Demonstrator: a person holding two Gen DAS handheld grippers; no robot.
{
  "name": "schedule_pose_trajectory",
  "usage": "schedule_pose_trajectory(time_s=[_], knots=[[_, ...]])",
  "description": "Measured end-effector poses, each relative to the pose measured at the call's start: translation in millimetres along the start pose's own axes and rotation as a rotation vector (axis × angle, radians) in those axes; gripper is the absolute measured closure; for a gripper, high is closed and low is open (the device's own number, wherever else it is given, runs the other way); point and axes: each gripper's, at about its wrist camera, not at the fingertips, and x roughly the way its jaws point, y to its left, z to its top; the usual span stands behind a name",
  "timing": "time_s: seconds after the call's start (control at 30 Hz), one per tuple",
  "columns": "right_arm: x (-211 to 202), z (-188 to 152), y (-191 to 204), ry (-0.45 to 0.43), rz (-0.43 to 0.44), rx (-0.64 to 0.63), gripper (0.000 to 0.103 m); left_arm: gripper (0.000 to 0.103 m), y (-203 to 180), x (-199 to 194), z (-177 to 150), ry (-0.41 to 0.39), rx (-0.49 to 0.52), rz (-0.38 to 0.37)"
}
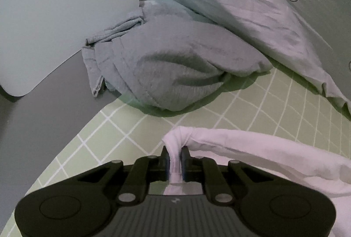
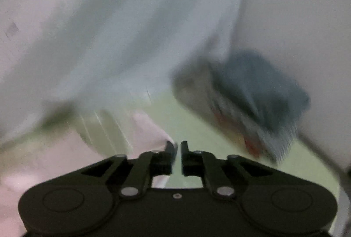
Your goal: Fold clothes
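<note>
Pale printed garment [image 1: 252, 6]: the biggest thing we see, spread across the upper right of the left wrist view, with dark printed lettering and a circled cross on it. Its lower edge hangs over the green mat. In the right wrist view a large pale cloth [image 2: 109, 28] fills the upper left, too blurred for us to tell whether it is the same piece.

Green mat [image 1: 136, 138]: light green with a white grid, lying under all the clothes. It ends at a curved edge on the left, beside the grey table [image 1: 39, 127].

Grey garment [image 1: 175, 61]: bunched in a rounded heap at the middle of the left wrist view, partly under the pale printed garment, its crumpled hem reaching onto the white board [image 1: 54, 17] at the left.

Dark stack [image 2: 252, 101]: a blurred blue-grey and striped pile on the mat, right of centre in the right wrist view. We cannot make out what it holds.

White garment [image 1: 252, 149]: a rolled band of white cloth running from the lower right to the left gripper, lying just beyond the fingers and apart from the grey garment.

Left gripper [image 1: 175, 157]: pressed together on a gathered fold of the white garment, which passes between the fingers.

Right gripper [image 2: 178, 147]: fingers close with a narrow gap. A pale cloth lies just beside the left finger, but we cannot tell whether it is pinched.
</note>
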Motion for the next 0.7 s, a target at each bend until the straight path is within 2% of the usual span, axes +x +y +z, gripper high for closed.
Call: schedule_pose_trajectory(time_s=[0.03, 0.1, 0.17, 0.27, 0.37, 0.43, 0.47, 0.5, 0.57, 0.63, 0.7], knots=[[0.1, -5.5, 2.3, 0.007, -0.004, -0.014, 0.077, 0.087, 0.5, 0.4, 0.3, 0.002, 0.002, 0.000], [-1.5, -12.1, 12.4, -0.008, 0.000, -0.041, 0.028, 0.085, 1.8, 2.3, 0.2, 0.009, 0.008, -0.002], [-3.3, -13.0, 28.4, -0.046, 0.041, -0.065, 0.003, 0.082, 1.1, 4.0, -0.5, 0.012, 0.017, 0.003], [-1.1, -6.6, 51.9, -0.041, 0.216, -0.085, 0.000, 0.081, -0.5, 6.5, -1.7, 0.016, 0.031, 0.013], [17.3, 1.0, 87.0, 0.059, 0.397, -0.059, 0.000, 0.073, -3.9, 8.4, -2.8, 0.018, 0.049, 0.041], [39.4, 4.4, 109.7, 0.145, 0.496, 0.023, 0.000, 0.069, -4.4, 9.5, -3.6, 0.019, 0.050, 0.056], [49.7, 5.2, 120.1, 0.178, 0.532, 0.060, 0.000, 0.064, -4.4, 10.0, -4.1, 0.020, 0.050, 0.064], [58.5, 5.2, 130.8, 0.192, 0.552, 0.070, 0.000, 0.060, -4.0, 10.2, -4.6, 0.020, 0.050, 0.068], [72.2, 3.7, 160.4, 0.228, 0.584, 0.032, 0.000, 0.044, -2.8, 10.3, -5.7, 0.021, 0.050, 0.075], [78.3, -0.8, 189.6, 0.281, 0.564, -0.039, 0.000, 0.038, -1.7, 10.4, -6.7, 0.022, 0.049, 0.082], [78.9, -8.3, 213.8, 0.306, 0.501, -0.106, 0.000, 0.036, -0.5, 10.5, -7.8, 0.023, 0.049, 0.088]])
